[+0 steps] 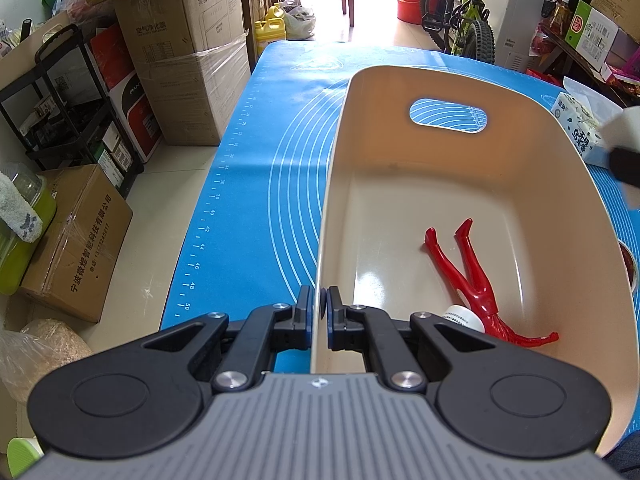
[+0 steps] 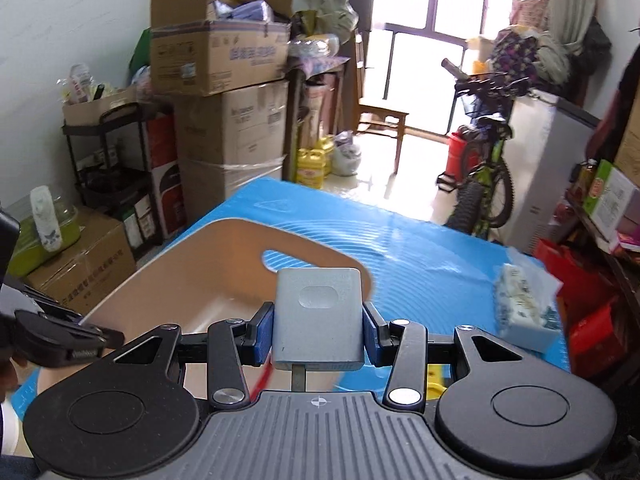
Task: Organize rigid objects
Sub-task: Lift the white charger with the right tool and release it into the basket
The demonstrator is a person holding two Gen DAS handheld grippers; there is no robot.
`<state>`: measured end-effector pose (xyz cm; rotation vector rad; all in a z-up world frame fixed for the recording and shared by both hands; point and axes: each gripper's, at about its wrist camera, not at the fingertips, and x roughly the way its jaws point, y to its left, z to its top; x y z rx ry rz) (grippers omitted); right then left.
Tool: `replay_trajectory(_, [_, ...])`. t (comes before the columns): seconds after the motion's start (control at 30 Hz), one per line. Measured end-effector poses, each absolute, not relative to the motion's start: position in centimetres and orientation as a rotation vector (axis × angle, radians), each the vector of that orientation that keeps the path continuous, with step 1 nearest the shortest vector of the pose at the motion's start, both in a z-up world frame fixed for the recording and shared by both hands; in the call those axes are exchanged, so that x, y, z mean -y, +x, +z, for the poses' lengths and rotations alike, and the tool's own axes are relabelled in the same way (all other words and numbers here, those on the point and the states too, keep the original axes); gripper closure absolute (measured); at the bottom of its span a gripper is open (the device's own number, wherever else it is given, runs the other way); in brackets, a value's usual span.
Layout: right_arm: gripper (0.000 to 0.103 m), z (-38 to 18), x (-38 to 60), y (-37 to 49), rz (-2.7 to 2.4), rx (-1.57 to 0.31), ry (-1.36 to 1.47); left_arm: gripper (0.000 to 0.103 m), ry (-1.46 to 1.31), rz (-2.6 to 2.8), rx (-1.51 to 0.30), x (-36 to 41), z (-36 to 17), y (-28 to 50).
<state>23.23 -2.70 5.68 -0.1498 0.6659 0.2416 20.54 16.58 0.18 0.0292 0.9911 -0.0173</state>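
A beige plastic bin [image 1: 540, 184] with a handle slot stands on the blue mat [image 1: 256, 184]. A red toy figure [image 1: 476, 280] and a small white bottle [image 1: 466, 317] lie on its floor. My left gripper [image 1: 319, 302] is shut on the bin's left wall near its rim. My right gripper [image 2: 319, 320] is shut on a grey rectangular block [image 2: 319, 316] and holds it above the bin [image 2: 180, 264], near its right rim. The left gripper shows at the left edge of the right wrist view [image 2: 60, 340].
A tissue pack [image 1: 576, 126] lies on the mat right of the bin; it also shows in the right wrist view [image 2: 524, 308]. Cardboard boxes [image 1: 192, 60] and a black rack [image 1: 76, 120] stand left of the table. A bicycle [image 1: 464, 8] stands beyond the far edge.
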Motion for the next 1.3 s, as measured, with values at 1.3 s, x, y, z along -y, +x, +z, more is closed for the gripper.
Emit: replay_trajectory(1.3, [0.032, 0.8, -1.4, 24.8, 0.319, -0.961, -0.171, 0.095, 0.036, -0.018, -0.996, -16.7, 0.2, 20.7])
